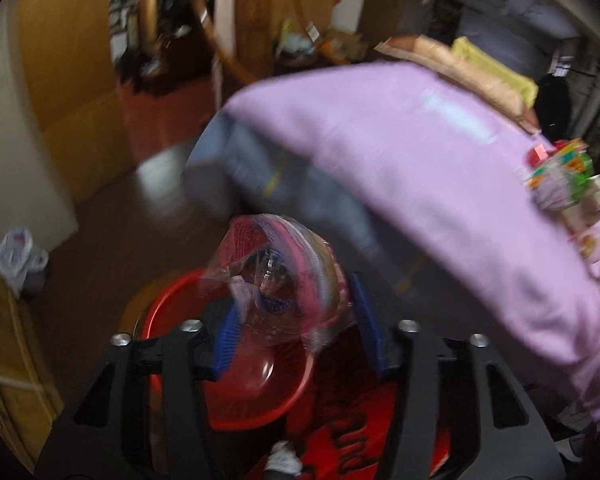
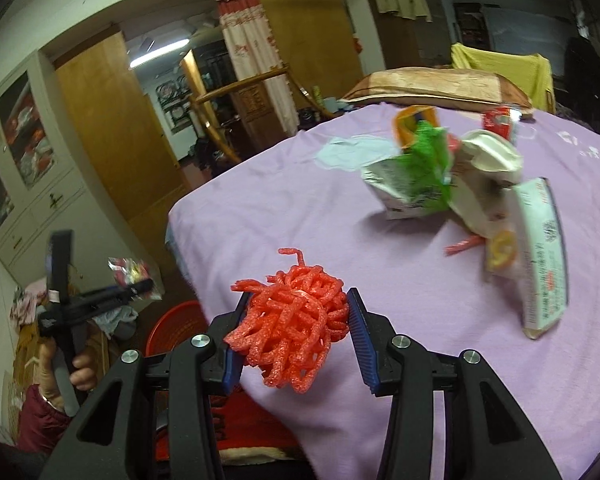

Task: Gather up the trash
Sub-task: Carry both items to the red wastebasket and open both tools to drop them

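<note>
Your right gripper [image 2: 296,336] holds a red foam net [image 2: 294,326] between its blue pads [image 2: 362,340]; the left pad presses into the mesh, and the wad bulges up and down out of the jaws, over the near edge of the lilac bedspread [image 2: 300,208]. Farther along the bed, to the right, lies a loose heap of trash: a green-and-white packet [image 2: 416,176], a white paper cup [image 2: 492,156], a white carton [image 2: 544,256] and a red can [image 2: 498,122] at the far side.

To your near left, off the bed, your left hand [image 2: 80,368] holds the other tool. The left gripper [image 1: 296,320] has a crinkled clear wrapper [image 1: 276,276] with pink and red print between its pads; the left pad touches it, while the right pad stands apart from it, so the jaws are not clamped, though blur makes the contact hard to judge. Directly below it sits the red basket [image 1: 236,400] on the dark floor.

Beyond, a brown pillow [image 2: 432,88] and a yellow cloth [image 2: 500,60] lie at the bed's far end.
</note>
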